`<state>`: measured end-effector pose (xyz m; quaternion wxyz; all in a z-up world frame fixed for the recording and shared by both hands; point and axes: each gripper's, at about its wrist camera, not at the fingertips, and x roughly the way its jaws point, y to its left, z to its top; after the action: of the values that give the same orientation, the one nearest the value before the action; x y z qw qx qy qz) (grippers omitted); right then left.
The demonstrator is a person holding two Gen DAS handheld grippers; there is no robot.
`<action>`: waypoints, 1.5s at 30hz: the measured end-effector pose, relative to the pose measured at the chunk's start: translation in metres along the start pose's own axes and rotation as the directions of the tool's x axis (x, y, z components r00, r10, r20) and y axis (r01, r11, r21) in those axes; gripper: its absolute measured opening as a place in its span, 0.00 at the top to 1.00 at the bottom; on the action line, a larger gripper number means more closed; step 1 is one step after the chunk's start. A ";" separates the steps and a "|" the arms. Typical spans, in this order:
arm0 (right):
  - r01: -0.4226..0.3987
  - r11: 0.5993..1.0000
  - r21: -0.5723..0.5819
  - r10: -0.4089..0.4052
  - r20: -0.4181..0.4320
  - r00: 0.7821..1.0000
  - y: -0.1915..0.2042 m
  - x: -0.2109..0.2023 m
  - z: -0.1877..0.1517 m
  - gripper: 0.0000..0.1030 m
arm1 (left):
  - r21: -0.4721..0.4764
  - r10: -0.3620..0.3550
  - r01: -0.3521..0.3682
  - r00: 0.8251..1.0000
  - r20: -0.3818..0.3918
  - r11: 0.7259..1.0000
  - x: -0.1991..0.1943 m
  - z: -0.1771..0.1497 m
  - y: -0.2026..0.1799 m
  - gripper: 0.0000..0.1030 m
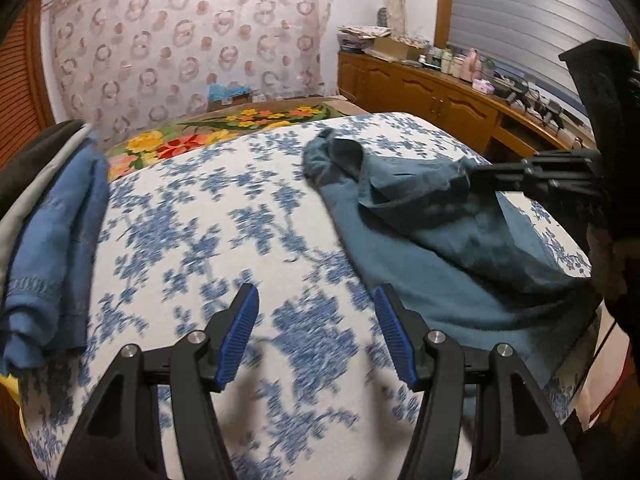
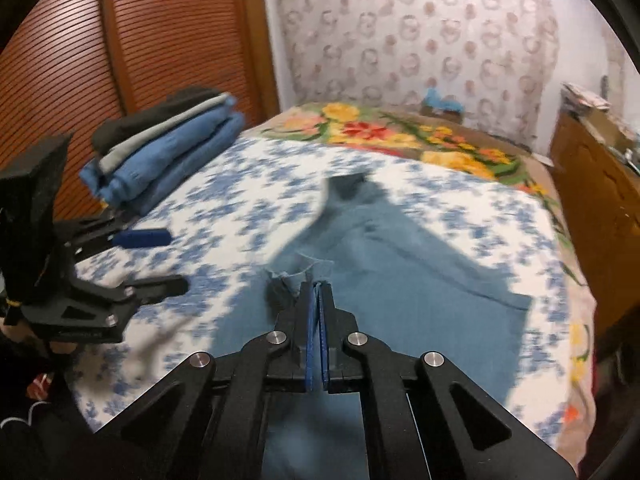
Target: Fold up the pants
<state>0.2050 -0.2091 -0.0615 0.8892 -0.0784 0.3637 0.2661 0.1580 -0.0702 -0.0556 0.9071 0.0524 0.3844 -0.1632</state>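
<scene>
Teal pants (image 1: 440, 240) lie on the bed's blue-flowered cover (image 1: 200, 220), at the right in the left wrist view. My right gripper (image 2: 318, 286) is shut on a bunched edge of the pants (image 2: 400, 280) and lifts it off the cover; it shows in the left wrist view (image 1: 476, 172) coming in from the right. My left gripper (image 1: 316, 300) is open and empty above the bare cover, left of the pants. It shows at the left in the right wrist view (image 2: 176, 260).
A stack of folded clothes (image 1: 52, 220) sits at the bed's left edge, also seen in the right wrist view (image 2: 168, 152). A bright floral blanket (image 1: 224, 128) lies behind. A wooden cabinet (image 1: 440, 96) with clutter stands on the right, a slatted wardrobe (image 2: 120, 40) on the left.
</scene>
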 end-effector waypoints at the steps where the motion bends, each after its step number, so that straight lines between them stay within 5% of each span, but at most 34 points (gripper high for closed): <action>1: 0.011 1.000 0.009 -0.011 -0.002 1.000 -0.007 0.001 0.000 1.00 | 0.006 -0.003 0.003 1.000 -0.003 1.000 0.002 0.002 -0.003 0.42; 14: 0.005 0.988 0.156 0.002 -0.046 0.999 -0.081 0.018 -0.016 0.99 | 0.052 -0.031 0.035 0.997 -0.075 0.998 0.045 0.022 -0.027 0.42; 21: -0.011 0.980 0.200 0.020 -0.042 0.999 -0.095 0.017 -0.017 0.73 | 0.035 -0.055 0.058 0.995 -0.082 0.998 0.050 0.020 -0.026 0.41; 29: 0.004 0.983 0.184 0.014 -0.096 0.995 -0.088 0.026 -0.021 0.67 | 0.038 -0.051 0.055 0.995 -0.081 0.998 0.049 0.019 -0.025 0.41; 35: 0.022 0.991 0.128 -0.007 -0.121 0.993 -0.077 0.036 -0.017 0.67 | 0.037 -0.052 0.055 0.995 -0.081 0.998 0.049 0.019 -0.025 0.41; 39: 0.019 0.998 0.067 -0.012 -0.113 0.994 -0.073 0.036 -0.012 0.92 | 0.037 -0.052 0.055 0.995 -0.081 0.998 0.049 0.019 -0.025 0.41; 45: 0.061 0.996 0.061 -0.062 0.010 0.998 -0.084 0.010 0.004 0.98 | 0.037 -0.052 0.055 0.995 -0.081 0.998 0.049 0.019 -0.026 0.41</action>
<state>0.2579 -0.2745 -0.0706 0.9011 -0.0610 0.3638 0.2280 0.1948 -0.1112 -0.0766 0.8851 0.0665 0.4183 -0.1927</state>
